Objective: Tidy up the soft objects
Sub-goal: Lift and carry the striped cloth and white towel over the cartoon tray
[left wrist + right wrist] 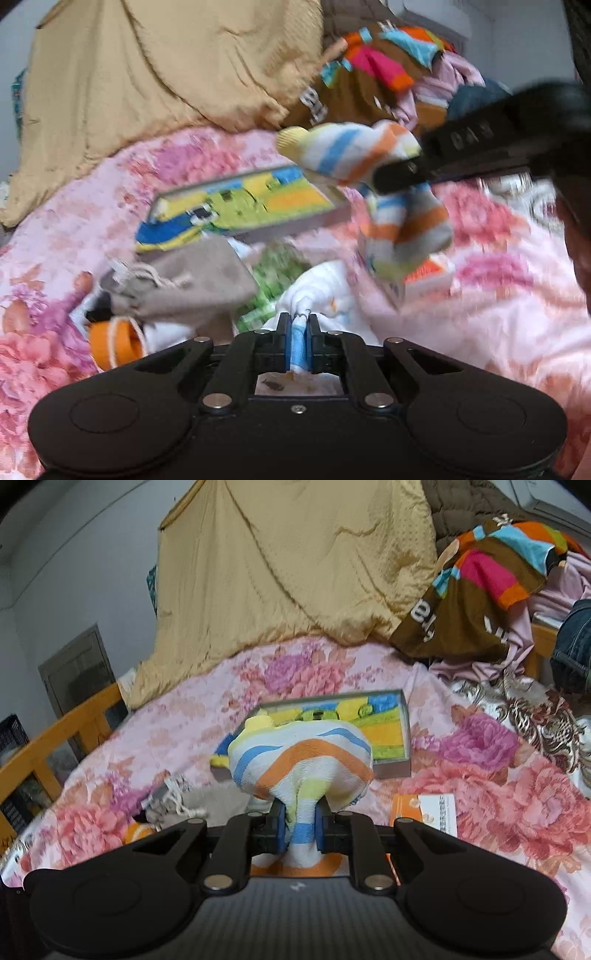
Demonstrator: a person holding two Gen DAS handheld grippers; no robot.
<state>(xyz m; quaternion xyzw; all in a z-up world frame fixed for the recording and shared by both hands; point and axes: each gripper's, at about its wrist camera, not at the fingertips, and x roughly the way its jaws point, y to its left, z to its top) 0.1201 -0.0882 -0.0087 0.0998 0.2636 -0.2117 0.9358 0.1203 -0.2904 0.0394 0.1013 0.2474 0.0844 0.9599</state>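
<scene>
My left gripper (298, 319) is shut on a fold of white cloth with a blue stripe (328, 291), which is bunched up on the pink floral bedsheet (498, 314). My right gripper (301, 812) is shut on a soft sock striped in blue, orange, yellow and white (299, 757), held above the bed. In the left wrist view that right gripper (397, 173) reaches in from the right, with the striped sock (343, 155) draped over and hanging below its fingers. Behind both lies a shallow grey box (393, 768) with folded yellow, green and blue cloths inside.
A tan quilt (295, 572) is heaped at the back, and a pile of clothes (491, 572) at the back right. A grey drawstring pouch (192, 284), an orange item (114, 343) and an orange-and-white packet (428, 808) lie near the grippers. A wooden bed rail (55, 731) runs along the left.
</scene>
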